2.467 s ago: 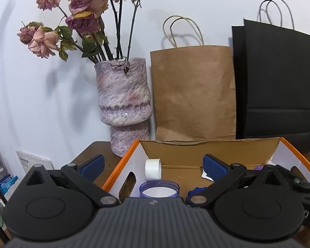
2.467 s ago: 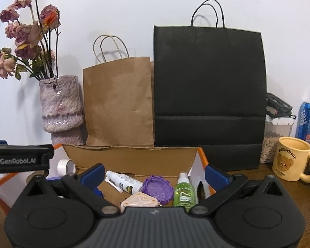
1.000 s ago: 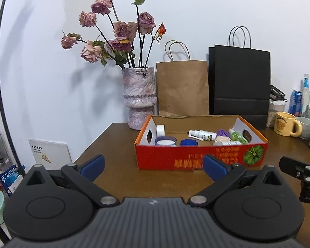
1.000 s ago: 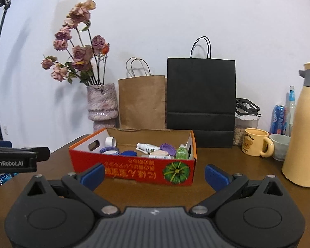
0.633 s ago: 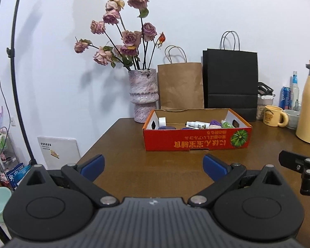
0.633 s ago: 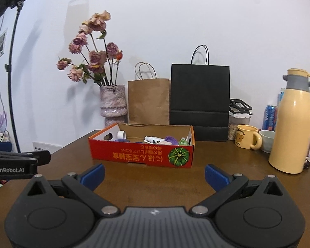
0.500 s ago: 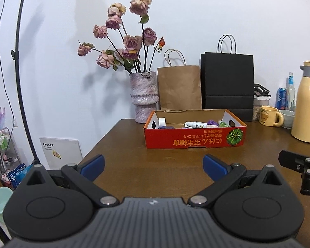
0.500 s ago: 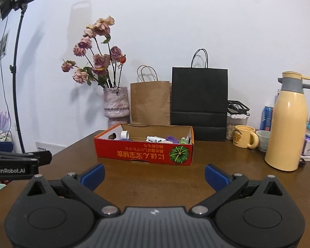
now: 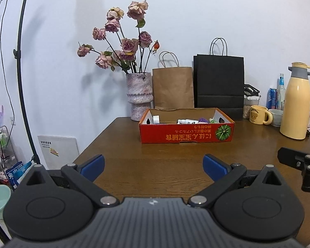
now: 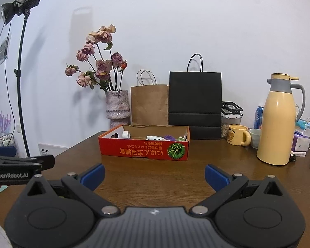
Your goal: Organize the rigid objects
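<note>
While both the left gripper [image 9: 153, 164] and right gripper [image 10: 155, 175] hover with fingers spread wide and nothing between them, the red cardboard box [image 10: 143, 150] sits ahead on the wooden table [image 10: 155, 177], holding a tape roll [image 10: 125, 134], a white bottle [image 10: 154, 138] and a purple lid [image 10: 169, 137]. Bare tabletop lies between the box and both grippers.

"GenRobot.AI" is showing in white on left gripper [image 10: 20, 170] body; red box [image 10: 143, 149] is carrying inverted orange Japanese print, not legible
</note>
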A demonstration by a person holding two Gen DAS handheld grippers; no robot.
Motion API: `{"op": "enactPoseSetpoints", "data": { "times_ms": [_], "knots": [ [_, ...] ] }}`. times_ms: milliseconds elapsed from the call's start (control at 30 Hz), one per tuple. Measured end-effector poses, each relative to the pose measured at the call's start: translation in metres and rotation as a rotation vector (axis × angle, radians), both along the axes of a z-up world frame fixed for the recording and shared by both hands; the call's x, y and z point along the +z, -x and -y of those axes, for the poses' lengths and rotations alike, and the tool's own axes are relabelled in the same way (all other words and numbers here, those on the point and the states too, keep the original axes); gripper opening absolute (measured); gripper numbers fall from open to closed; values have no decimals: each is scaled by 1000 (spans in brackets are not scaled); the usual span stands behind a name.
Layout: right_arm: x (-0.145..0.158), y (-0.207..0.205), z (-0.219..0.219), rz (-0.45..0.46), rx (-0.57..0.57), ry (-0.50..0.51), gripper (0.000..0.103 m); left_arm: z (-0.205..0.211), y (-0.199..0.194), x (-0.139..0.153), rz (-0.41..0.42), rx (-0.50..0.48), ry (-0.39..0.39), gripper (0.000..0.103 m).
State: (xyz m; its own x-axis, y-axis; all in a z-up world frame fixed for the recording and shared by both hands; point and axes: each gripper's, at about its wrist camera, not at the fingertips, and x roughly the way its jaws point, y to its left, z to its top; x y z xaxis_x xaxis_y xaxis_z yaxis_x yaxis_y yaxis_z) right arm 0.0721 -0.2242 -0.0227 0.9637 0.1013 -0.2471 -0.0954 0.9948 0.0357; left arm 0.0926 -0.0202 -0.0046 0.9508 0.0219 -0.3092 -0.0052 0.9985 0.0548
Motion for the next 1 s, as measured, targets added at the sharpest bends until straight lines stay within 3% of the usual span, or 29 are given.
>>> {"op": "enactPoseSetpoints", "data": {
  "times_ms": [1000],
  "knots": [
    [-2,-2,2,-7,-2,-2,103,2,0,-4,-9,-6,4,103]
  ]
}}
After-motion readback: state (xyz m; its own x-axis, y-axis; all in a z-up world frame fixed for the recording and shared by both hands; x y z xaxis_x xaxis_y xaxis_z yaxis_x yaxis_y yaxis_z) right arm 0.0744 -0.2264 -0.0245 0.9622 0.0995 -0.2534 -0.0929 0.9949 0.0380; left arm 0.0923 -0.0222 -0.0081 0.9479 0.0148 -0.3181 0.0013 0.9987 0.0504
